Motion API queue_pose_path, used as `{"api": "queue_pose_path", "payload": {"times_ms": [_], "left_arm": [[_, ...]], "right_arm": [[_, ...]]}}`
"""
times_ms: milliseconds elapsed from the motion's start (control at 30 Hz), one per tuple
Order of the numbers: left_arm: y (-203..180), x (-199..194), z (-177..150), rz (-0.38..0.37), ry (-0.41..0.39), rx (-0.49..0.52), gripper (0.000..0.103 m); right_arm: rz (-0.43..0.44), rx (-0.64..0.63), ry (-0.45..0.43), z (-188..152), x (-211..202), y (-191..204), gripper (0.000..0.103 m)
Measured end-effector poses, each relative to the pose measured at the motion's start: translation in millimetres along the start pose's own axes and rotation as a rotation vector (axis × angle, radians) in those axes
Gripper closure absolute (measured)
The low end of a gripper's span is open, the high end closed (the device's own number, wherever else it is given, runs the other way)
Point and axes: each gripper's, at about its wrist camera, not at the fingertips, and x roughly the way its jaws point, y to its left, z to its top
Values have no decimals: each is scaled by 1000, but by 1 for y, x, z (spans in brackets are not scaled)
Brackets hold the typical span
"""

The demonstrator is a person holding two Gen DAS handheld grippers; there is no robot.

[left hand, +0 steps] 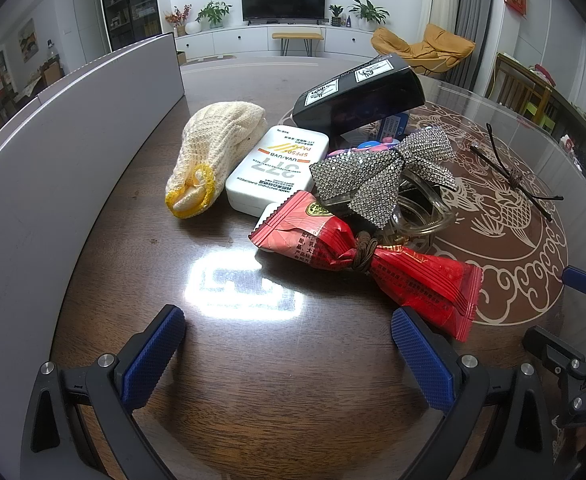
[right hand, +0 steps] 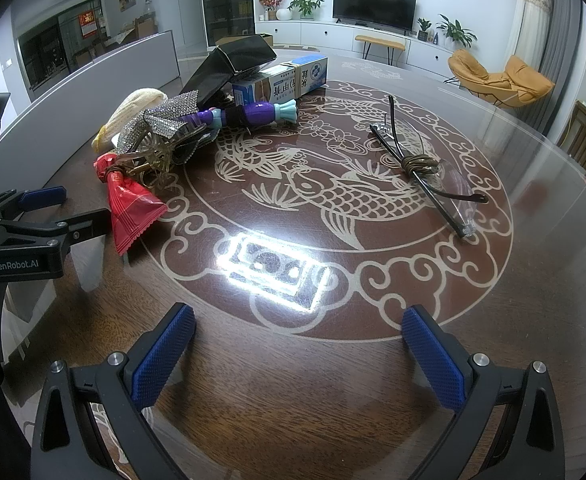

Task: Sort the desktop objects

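Note:
A pile lies on the dark glass-topped table: a red snack wrapper tied with a brown hair band, a rhinestone bow hair clip, a white sunscreen bottle, a cream knit glove and a black box. My left gripper is open and empty, just short of the wrapper. My right gripper is open and empty over the fish pattern. In the right wrist view the wrapper, a blue carton, a purple toy and folded glasses show.
A grey curved board stands along the table's left side. The glasses lie apart at the right of the pile. The left gripper's body shows at the left of the right wrist view.

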Motion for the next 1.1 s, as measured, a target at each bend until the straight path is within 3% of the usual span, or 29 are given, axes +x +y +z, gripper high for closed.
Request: {"api": "queue_pose_path", "payload": {"times_ms": [833, 933, 1000, 1033, 1100], "left_arm": [[-1, -1, 0, 12, 0, -20, 0], [-3, -9, -3, 40, 60, -63, 0], [-2, -24, -13, -5, 63, -98, 0], [0, -38, -17, -76, 4, -123, 0], [0, -50, -12, -115, -51, -138, 0]], "right_arm": [[0, 1, 0, 0, 2, 0, 0], [0, 1, 0, 0, 2, 0, 0], [0, 1, 0, 0, 2, 0, 0], [0, 1, 0, 0, 1, 0, 0], [0, 1, 0, 0, 1, 0, 0]]}}
